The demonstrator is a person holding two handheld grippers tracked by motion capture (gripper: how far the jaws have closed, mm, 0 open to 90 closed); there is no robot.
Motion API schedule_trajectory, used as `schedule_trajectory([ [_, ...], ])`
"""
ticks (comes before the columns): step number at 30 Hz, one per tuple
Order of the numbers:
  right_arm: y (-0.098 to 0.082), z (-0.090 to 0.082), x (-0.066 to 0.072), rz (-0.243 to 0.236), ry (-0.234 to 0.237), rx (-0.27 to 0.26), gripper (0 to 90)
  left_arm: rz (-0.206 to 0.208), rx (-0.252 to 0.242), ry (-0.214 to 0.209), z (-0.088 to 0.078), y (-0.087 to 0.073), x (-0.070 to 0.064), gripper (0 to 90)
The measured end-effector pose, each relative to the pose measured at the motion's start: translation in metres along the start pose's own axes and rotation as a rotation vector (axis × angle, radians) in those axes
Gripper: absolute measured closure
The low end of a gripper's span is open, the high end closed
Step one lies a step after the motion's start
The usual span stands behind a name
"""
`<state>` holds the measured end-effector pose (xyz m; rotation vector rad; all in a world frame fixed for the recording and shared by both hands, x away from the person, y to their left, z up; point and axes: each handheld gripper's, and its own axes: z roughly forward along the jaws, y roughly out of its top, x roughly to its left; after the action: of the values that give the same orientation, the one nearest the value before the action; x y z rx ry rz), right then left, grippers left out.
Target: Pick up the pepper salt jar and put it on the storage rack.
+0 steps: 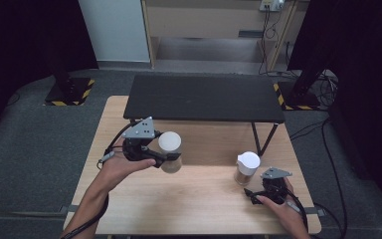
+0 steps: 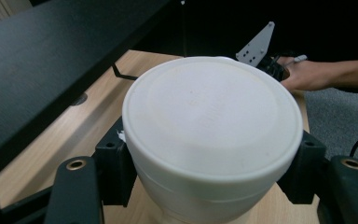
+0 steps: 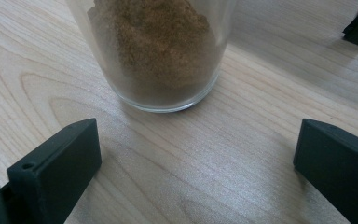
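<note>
A glass jar with a white lid (image 1: 170,148) hangs a little above the wooden table (image 1: 204,199) at the left, with my left gripper (image 1: 165,158) shut on it. In the left gripper view its white lid (image 2: 212,116) sits close up, and both black pads (image 2: 114,163) press the jar just under the lid. A second glass jar (image 1: 246,168) with a white lid stands on the table at the right and holds brown powder (image 3: 163,46). My right gripper (image 1: 252,195) rests low just in front of it, open, with the jar beyond its jaw tips (image 3: 196,149).
A black low shelf (image 1: 204,97) on thin legs stands across the back of the table, behind both jars. In the left gripper view the shelf's edge (image 2: 51,60) runs close along the left. Grey carpet surrounds the table.
</note>
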<state>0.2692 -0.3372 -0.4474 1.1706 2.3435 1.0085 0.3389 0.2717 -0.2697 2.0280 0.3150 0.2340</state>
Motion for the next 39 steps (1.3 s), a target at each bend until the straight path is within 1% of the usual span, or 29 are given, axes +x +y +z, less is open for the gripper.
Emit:
schedule_trajectory([
  [7,0.000,0.000,0.000,0.000,0.000,0.000,1.4,0.019,-0.001,-0.001,-0.007,0.027,0.008,32.7],
  [14,0.000,0.000,0.000,-0.001,0.000,-0.001,1.4,0.037,-0.006,-0.004,-0.009,0.052,0.017,32.7],
  [17,0.000,0.000,0.000,0.000,0.000,-0.001,1.4,0.046,-0.005,0.004,-0.009,0.061,0.019,32.7],
  [24,0.000,0.000,0.000,-0.001,0.000,-0.001,1.4,0.051,-0.002,0.003,-0.008,0.075,0.027,32.7],
  [30,0.000,0.000,0.000,-0.001,0.000,-0.001,1.4,0.054,-0.007,0.016,-0.012,0.084,0.034,32.7],
  [32,0.000,0.000,0.000,-0.001,0.000,-0.001,1.4,0.059,0.003,0.023,-0.012,0.090,0.036,32.7],
  [35,0.000,0.000,0.000,-0.001,0.000,-0.001,1.4,0.062,0.008,0.030,-0.013,0.094,0.037,32.7],
  [39,0.000,0.000,0.000,-0.001,0.000,-0.001,1.4,0.064,0.001,0.039,-0.014,0.099,0.039,32.7],
])
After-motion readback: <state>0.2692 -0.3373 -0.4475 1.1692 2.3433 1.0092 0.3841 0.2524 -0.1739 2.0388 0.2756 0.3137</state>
